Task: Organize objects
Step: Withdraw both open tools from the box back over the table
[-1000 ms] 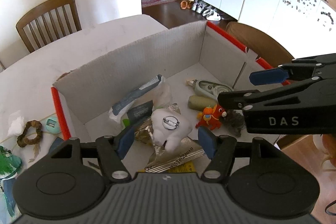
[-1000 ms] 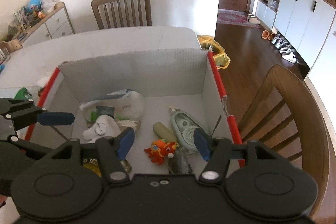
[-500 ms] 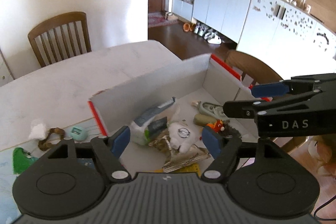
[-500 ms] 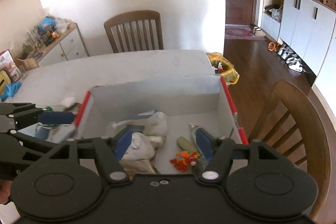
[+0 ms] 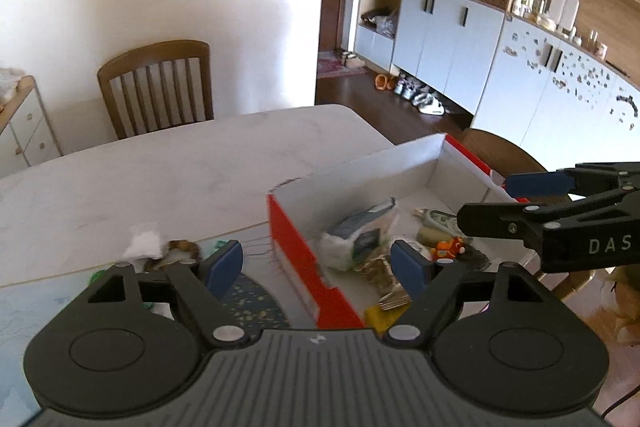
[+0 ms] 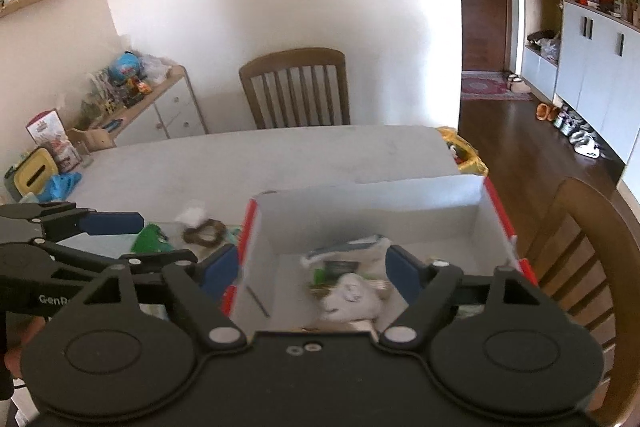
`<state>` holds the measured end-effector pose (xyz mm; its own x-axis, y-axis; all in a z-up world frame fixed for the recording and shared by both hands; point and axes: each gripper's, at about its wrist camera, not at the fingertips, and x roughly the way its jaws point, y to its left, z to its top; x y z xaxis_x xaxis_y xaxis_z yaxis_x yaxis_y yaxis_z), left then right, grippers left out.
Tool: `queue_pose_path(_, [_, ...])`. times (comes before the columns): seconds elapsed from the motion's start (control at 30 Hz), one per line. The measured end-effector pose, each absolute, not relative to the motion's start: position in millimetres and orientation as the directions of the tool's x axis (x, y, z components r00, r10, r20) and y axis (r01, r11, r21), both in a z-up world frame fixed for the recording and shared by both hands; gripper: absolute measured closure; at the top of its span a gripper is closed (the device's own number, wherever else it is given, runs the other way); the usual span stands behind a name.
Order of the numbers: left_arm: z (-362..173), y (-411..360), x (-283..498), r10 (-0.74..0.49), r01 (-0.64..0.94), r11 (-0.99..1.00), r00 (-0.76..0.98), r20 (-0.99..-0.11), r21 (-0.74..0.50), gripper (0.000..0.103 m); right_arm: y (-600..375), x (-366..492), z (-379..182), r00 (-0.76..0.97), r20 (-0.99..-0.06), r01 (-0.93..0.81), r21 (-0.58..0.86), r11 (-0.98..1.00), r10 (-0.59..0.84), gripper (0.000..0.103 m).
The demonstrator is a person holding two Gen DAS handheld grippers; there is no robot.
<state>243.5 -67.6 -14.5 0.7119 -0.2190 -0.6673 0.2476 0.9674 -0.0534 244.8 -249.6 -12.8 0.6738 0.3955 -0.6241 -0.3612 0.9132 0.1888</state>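
A white cardboard box [image 5: 296,259] with red edges stands on the table, its far wall [image 6: 372,215] upright. Inside lie a plastic bag with a bluish packet [image 5: 356,235], an orange toy [image 5: 450,246] and a white plush [image 6: 352,297]. My left gripper [image 5: 316,265] hovers above the box's left wall, jaws opening, nothing between them. My right gripper [image 6: 312,271] hovers over the box, jaws opening and empty. Each gripper shows in the other view: the right gripper [image 5: 500,201] at the right, the left gripper [image 6: 164,239] at the left.
Left of the box lie a brown wreath ring [image 6: 204,230], a white tissue [image 5: 144,243] and a green item [image 6: 150,239]. A speckled mat [image 5: 248,303] covers the near table. Wooden chairs stand at the far side [image 5: 160,87] and right [image 6: 592,247]. A cluttered sideboard [image 6: 152,107] lines the wall.
Both grippers have risen and drawn back from the box, and their jaws have spread wider. The left one has shifted left, from over the white plush to the box's left wall.
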Motion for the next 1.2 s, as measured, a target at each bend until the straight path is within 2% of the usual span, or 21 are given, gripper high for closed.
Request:
queue_pose_path(0.47, [-10.2, 1.3, 226.4, -0.206, 0.190, 0.977, 0.728, -0.654, -0.097, 0.014, -191.0, 225.1, -9.0, 0.666, -0.600, -0.393, 0.223, 0.892, 0.443, 0.002])
queue_pose_path(0.63, [-14.7, 27.2, 222.8, -0.200, 0.160, 0.980, 0.726, -0.658, -0.120, 0.003, -168.8, 221.8, -11.5, 0.660, -0.608, -0.397, 0.217, 0.892, 0.442, 0.002])
queue_pose_path(1.2, [-41.5, 104.5, 228.6, -0.145, 0.077, 0.988, 0.742, -0.655, -0.132, 0.000, -95.5, 235.4, -29.6, 0.646, -0.647, -0.385, 0.183, 0.904, 0.406, 0.002])
